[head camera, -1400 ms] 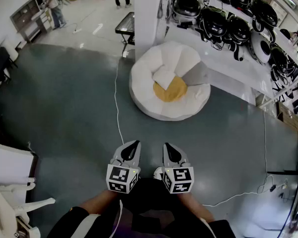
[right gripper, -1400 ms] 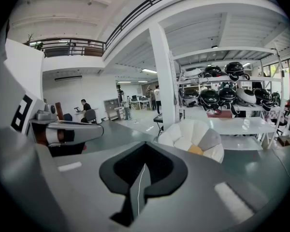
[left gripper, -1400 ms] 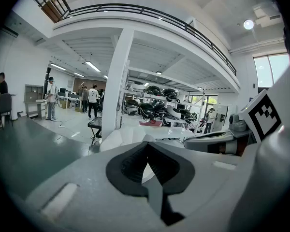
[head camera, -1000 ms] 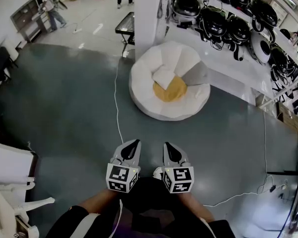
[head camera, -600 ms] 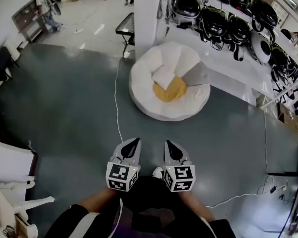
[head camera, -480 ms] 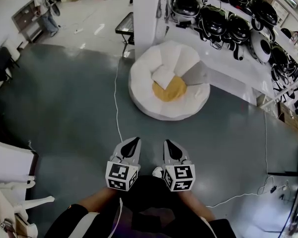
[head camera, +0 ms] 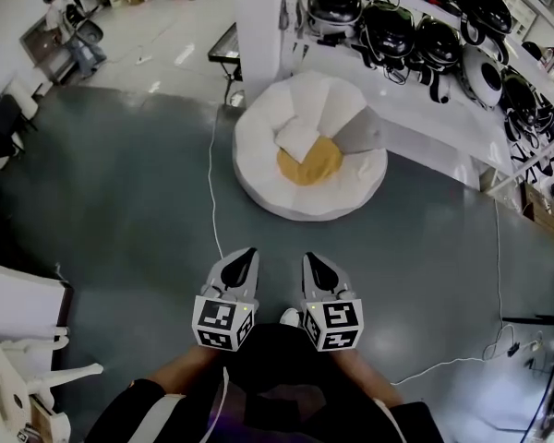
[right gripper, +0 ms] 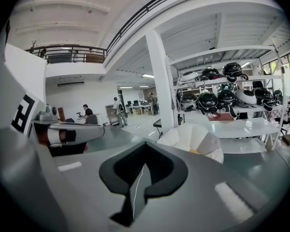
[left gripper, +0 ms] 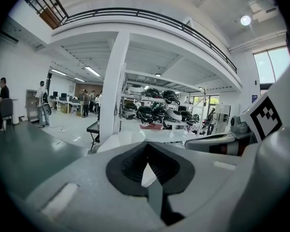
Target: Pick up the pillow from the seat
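A round white beanbag seat (head camera: 258,169) stands on the grey floor ahead of me. In its hollow lie a yellow cushion (head camera: 309,161), a small white pillow (head camera: 297,138) and a grey pillow (head camera: 355,135). My left gripper (head camera: 244,256) and right gripper (head camera: 312,260) are held side by side close to my body, well short of the seat. Both are shut with nothing between the jaws. In the right gripper view the seat (right gripper: 193,138) shows beyond the closed right gripper (right gripper: 144,148). The left gripper (left gripper: 147,147) hides most of what lies ahead in its own view.
White shelving (head camera: 462,127) with several black helmets (head camera: 415,35) runs behind the seat. A white pillar (head camera: 258,26) and a small black table (head camera: 223,49) stand at its far left. A white cable (head camera: 212,183) crosses the floor. A white desk (head camera: 9,303) is at my left.
The seat has shifted slightly up and left in the head view. Both grippers stay shut and side by side. A person at the far left has walked further left.
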